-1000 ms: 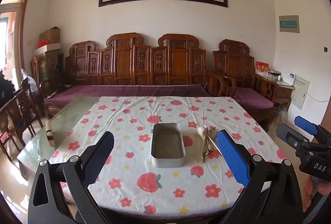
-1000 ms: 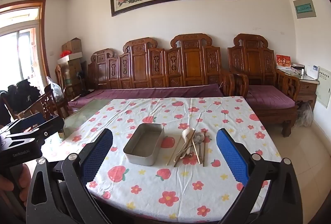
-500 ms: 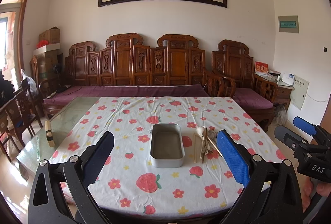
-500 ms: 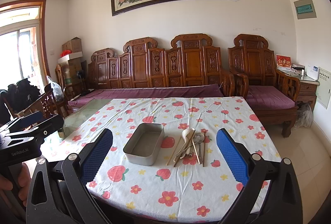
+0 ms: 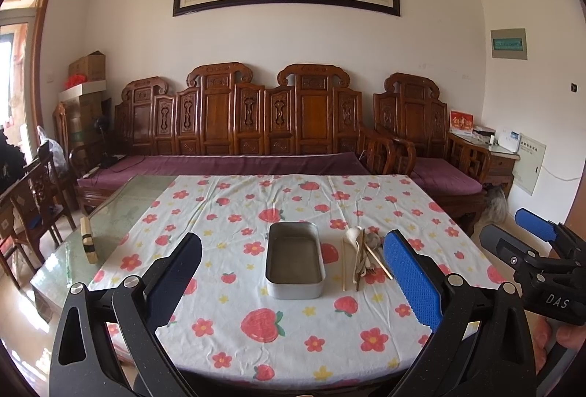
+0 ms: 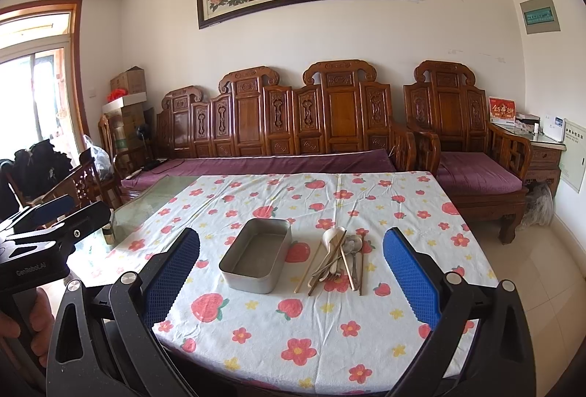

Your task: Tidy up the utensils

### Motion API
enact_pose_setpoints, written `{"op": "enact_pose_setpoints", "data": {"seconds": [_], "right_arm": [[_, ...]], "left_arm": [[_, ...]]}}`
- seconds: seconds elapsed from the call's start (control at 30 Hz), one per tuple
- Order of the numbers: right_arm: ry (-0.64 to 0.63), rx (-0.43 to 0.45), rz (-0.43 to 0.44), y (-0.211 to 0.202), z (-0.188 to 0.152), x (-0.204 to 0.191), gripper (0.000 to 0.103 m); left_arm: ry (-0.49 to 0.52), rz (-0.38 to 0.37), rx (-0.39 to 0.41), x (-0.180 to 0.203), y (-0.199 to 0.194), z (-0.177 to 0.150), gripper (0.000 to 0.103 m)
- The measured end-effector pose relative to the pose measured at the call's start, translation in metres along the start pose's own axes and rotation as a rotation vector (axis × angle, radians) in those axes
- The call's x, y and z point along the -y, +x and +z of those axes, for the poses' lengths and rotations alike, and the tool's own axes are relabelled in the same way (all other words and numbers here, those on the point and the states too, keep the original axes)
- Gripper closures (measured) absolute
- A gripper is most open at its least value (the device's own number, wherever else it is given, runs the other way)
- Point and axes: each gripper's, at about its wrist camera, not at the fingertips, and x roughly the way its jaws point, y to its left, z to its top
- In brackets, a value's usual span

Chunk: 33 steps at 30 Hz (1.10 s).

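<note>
Left edge of table (image 5: pixel 110 232): bare glass strip with a small wooden block (image 5: pixel 89 245) lying on it; the flowered cloth (image 5: pixel 256 287) covers everything else.

Left gripper (image 5: pixel 293 279): jaws spread wide, nothing between them, held short of the near table edge. Against the views from 1 s and 0.5 s back, it has barely shifted; framing is almost the same.

Centre: metal tray (image 5: pixel 295 259), rectangular, nothing in it, long side running away from the cameras.

Just right of the tray, not touching it: the utensils (image 6: pixel 338 259) in 1 loose overlapping pile. I make out a pale spoon (image 6: pixel 331 236), a metal spoon (image 6: pixel 353 245), a fork (image 6: pixel 331 275) and several chopsticks (image 6: pixel 306 272); exact count unclear.

Right gripper (image 6: pixel 291 278): also wide open and holding nothing, hovering before the near edge. Same slight drift only across the last second.

Reading: nothing on the table has moved, so sorting has not started. Both tools look poised for a 1st pick, and the right one sits nearer the pile. Crossed handles may drag neighbours along.
</note>
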Motion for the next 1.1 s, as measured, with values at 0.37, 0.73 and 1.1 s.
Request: {"op": "enact_pose_setpoints", "data": {"seconds": [0.37, 0.73, 1.1], "right_arm": [[0.001, 0.006, -0.003, -0.007, 0.003, 0.005, 0.003], [0.001, 0.006, -0.002, -0.007, 0.003, 0.006, 0.003], [0.001, 0.008, -0.001, -0.008, 0.004, 0.006, 0.003]], "left_arm": [[0.005, -0.017, 0.011, -0.005, -0.013, 0.000, 0.006], [0.005, -0.018, 0.013, -0.005, -0.013, -0.001, 0.006], [0.007, -0.017, 0.014, -0.004, -0.013, -0.002, 0.006]]}}
